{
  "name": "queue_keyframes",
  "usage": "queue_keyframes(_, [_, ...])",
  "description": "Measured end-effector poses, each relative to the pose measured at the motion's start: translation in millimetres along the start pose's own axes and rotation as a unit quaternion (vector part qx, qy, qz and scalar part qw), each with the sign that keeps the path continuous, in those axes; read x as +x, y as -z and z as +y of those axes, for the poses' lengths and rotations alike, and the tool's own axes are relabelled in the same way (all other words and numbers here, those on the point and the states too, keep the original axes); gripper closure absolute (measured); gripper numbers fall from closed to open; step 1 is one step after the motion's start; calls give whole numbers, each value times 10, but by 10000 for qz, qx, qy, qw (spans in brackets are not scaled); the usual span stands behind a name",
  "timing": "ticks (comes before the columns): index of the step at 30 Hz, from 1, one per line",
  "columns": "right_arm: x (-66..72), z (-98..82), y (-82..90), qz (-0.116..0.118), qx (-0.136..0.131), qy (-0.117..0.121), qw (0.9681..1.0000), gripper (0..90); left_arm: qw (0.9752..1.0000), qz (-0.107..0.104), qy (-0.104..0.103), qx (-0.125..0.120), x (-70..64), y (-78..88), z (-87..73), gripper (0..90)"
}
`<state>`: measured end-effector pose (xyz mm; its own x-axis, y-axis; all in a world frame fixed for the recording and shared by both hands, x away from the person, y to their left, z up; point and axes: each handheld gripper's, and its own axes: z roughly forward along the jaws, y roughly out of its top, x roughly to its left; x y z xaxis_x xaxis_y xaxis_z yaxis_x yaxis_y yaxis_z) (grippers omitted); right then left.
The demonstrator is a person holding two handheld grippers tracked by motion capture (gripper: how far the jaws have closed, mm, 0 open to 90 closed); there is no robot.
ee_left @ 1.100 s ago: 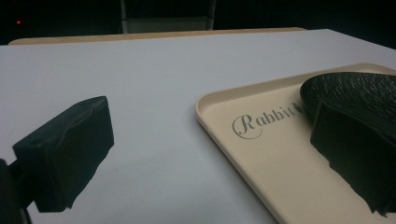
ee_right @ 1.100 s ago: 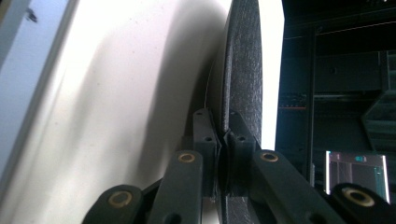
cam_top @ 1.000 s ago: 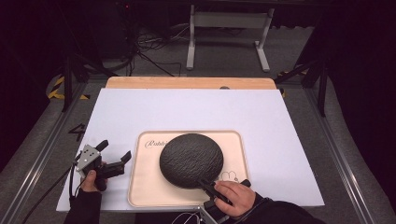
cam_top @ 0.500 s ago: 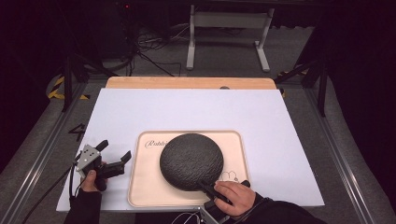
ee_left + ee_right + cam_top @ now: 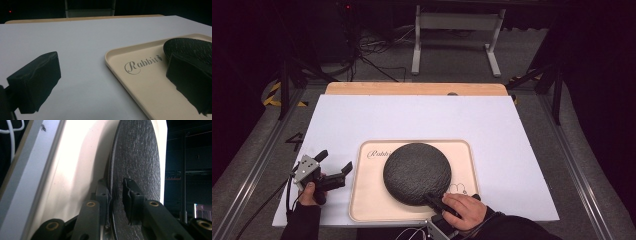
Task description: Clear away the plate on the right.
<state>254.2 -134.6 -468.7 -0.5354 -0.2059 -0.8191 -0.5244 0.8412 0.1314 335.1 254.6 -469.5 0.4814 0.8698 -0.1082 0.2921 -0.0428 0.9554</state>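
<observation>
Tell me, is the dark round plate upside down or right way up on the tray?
Upside down: the plate domes upward on the tray, its rough underside showing.

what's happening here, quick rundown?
A person works at a white table with a gripper in each hand. The right gripper straddles the near rim of a dark round plate lying upside down on a cream tray; its jaws have just been opening, one under the rim, one over it, and the upper pad looks clear of the rim. The left gripper waits open, left of the tray, holding nothing.
</observation>
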Motion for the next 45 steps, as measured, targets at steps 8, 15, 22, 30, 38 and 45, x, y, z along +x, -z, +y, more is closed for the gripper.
queue_keyframes(8, [-43,-17,70,133,-91,-82,9998,713,10000,-3,2,2,0,-2,0,3])
queue_keyframes(15, [-80,-48,150,275,-165,-253,9992,690,10000,-11,2,-9,-1,-1,0,3])
queue_keyframes(22, [-152,-40,293,307,-382,-342,9982,672,10000,-6,-4,0,-3,-1,0,3])
queue_keyframes(30, [-326,-50,412,102,-657,-685,9954,646,10000,-10,-12,5,-2,-2,0,3])
queue_keyframes(38, [-445,-101,426,114,-1035,-1339,9855,585,10000,-16,-11,5,-2,-3,0,3])
queue_keyframes(45, [-560,-209,415,170,-1336,-2174,9667,546,10000,-26,-18,4,-3,-1,0,3])
